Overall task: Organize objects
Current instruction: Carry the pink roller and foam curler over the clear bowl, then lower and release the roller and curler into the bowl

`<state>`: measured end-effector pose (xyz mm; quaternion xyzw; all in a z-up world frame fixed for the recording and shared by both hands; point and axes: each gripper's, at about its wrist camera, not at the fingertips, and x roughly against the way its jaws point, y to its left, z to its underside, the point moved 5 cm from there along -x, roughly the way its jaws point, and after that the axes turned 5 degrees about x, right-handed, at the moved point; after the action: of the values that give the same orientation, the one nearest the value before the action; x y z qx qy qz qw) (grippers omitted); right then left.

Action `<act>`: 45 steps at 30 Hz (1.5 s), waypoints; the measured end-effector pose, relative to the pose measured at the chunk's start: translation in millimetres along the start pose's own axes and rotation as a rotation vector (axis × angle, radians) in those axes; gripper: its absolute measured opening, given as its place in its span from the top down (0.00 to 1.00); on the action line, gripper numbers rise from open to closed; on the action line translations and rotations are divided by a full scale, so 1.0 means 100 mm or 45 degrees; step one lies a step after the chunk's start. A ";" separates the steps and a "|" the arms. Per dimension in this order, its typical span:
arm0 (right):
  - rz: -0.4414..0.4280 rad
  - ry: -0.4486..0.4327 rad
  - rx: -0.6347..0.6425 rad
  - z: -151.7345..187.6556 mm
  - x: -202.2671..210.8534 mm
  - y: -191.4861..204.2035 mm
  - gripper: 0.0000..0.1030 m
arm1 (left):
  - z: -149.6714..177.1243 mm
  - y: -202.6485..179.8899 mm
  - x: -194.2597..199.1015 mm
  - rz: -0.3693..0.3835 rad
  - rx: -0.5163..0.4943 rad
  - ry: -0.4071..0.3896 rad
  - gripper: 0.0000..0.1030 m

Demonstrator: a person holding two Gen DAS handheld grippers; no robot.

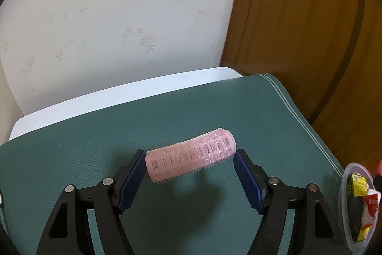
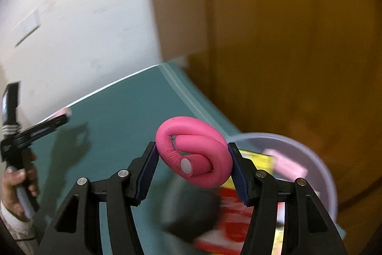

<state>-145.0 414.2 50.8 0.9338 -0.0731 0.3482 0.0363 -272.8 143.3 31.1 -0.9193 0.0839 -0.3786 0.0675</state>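
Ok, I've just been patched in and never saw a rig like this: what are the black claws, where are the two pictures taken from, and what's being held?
No robot here: a person carries a hand-held two-finger gripper in each hand, each with a camera looking along its fingers. In the left wrist view, the left gripper clamps a pale pink hair roller by its ends, above a green mat on a white table. In the right wrist view, the right gripper squeezes a coiled hot-pink foam curler over a clear plastic bowl holding packets, blurred here. At that picture's left edge the person's hand holds the other gripper.
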 end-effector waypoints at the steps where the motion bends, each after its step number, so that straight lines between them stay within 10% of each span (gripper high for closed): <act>1: 0.034 0.003 -0.034 0.01 0.02 -0.16 0.43 | 0.00 -0.01 0.00 0.004 -0.003 0.000 0.25; 13: 0.123 0.098 -0.291 0.22 -0.23 -1.07 0.43 | 0.10 -0.22 -0.01 0.039 -0.070 0.022 0.25; 45: 0.155 -0.077 -0.228 0.49 0.69 -0.94 0.34 | 0.38 -0.96 0.24 0.269 -0.240 0.059 0.25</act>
<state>-46.4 493.0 57.8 0.9308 -0.1616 0.3136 0.0960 -219.6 234.4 38.6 -0.8986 0.2168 -0.3809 0.0184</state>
